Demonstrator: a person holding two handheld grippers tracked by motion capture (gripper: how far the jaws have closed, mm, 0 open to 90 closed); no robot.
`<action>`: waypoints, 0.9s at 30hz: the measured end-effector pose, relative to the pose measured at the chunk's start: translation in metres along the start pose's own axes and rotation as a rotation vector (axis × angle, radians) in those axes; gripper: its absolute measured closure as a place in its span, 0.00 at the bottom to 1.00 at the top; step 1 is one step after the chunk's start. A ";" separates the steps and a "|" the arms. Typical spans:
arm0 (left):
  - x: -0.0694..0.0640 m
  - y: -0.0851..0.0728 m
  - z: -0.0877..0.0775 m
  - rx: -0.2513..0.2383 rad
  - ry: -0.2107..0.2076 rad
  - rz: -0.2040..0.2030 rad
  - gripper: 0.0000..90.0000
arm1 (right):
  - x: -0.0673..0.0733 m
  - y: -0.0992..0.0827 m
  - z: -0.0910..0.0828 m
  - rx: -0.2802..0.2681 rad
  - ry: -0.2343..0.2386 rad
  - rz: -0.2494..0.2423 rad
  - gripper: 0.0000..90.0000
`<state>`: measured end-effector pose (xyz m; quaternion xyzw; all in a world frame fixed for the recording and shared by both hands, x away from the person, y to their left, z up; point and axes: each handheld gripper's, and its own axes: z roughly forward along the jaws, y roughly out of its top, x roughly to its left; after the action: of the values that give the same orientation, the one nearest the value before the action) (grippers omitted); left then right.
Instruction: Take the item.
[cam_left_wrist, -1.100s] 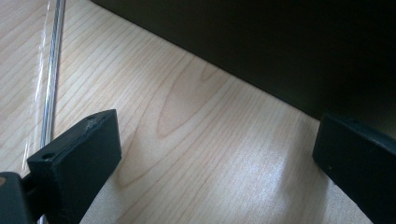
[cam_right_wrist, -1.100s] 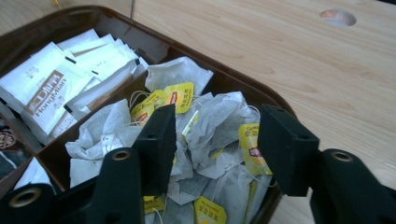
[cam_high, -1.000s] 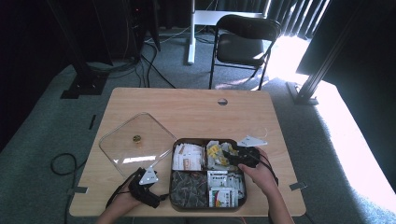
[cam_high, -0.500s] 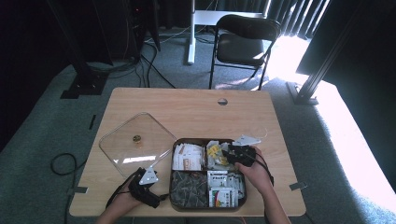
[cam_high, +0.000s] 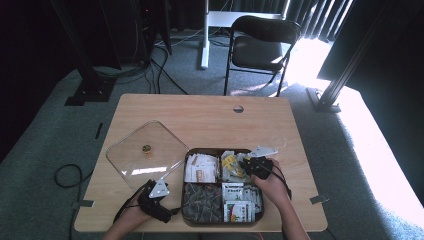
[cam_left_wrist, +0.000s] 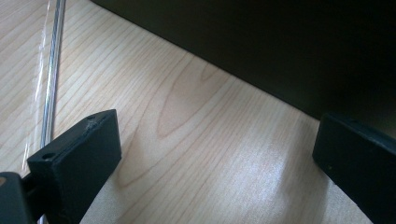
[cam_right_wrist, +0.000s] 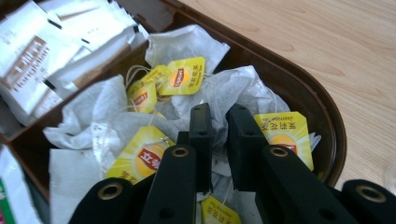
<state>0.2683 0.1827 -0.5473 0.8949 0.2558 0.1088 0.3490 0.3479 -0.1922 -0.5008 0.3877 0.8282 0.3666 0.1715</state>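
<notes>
We see a light wooden table (cam_high: 210, 120) on a grey-green carpet floor (cam_high: 45, 130), with a black folding chair (cam_high: 260, 45) behind it and bright sun coming in at the right. On the table sits a dark brown tray with four boxes inside (cam_high: 222, 151). Just to its left lies a clear square plastic lid with a little gold knob (cam_high: 145, 155). In the far right box of the tray is a heap of white tea bags with yellow paper tags (cam_right_wrist: 182, 79). The far left box holds white packets with brown print (cam_high: 201, 167). The near left box holds dark grey packets (cam_high: 202, 200), and the near right box holds green and white packets (cam_high: 240, 202). Our right gripper (cam_right_wrist: 219, 135) is down in the tea bag heap. Its black jaws have just been closing and now stand almost together, pinching a bit of white tea bag paper between them. Our left gripper (cam_left_wrist: 210, 154) rests on the table beside the tray's near left corner. Its jaws are wide apart with only bare wood between them, so it holds nothing.
</notes>
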 end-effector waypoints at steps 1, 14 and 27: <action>0.000 0.000 0.000 0.000 0.000 0.000 0.01 | 0.000 0.000 -0.001 -0.013 -0.001 0.006 0.90; 0.000 0.000 0.000 0.000 0.001 0.001 0.01 | 0.000 0.008 -0.024 -0.088 0.035 0.022 0.91; 0.000 0.000 0.000 0.000 0.001 0.001 0.01 | 0.000 0.022 -0.053 -0.180 0.035 0.003 0.91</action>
<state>0.2684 0.1827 -0.5473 0.8949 0.2557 0.1094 0.3491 0.3291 -0.2077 -0.4487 0.3655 0.7942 0.4465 0.1906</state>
